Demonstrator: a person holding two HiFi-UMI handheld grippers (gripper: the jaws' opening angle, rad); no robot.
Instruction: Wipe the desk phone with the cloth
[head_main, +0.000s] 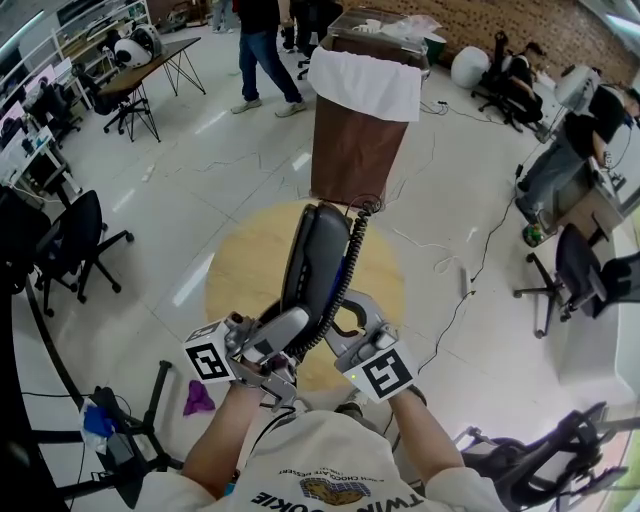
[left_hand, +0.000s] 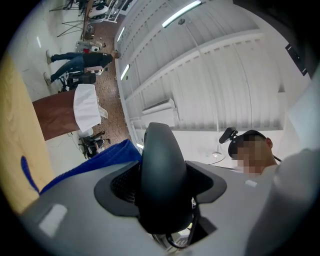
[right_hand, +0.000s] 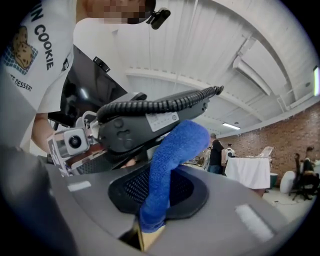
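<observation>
Closest to the person's body, the left hand-held gripper (head_main: 283, 328) is shut tight on the bottom end of the handset (head_main: 318, 255) of the desk phone. It holds the handset up on its end, most likely so the cloth can get all around it. Just beside it, the right hand-held gripper (head_main: 352, 318) is clamped on the blue cloth (right_hand: 172, 165). The cloth bends up from the jaws and presses on the handset's side, under the curly cord (right_hand: 160, 104), so the wiping looks to be under way. The handset hangs in the air above the middle of the round wooden worktop (head_main: 240, 270) and does not touch it. The head view shows how both tools meet at the handset, but it hardly shows the cloth. The right gripper view shows the cloth touching the handset, and the left gripper view shows the dark handset filling its jaws. Far past the worktop's far edge stands a brown bin (head_main: 360, 130) with a white liner, with people beyond it.
</observation>
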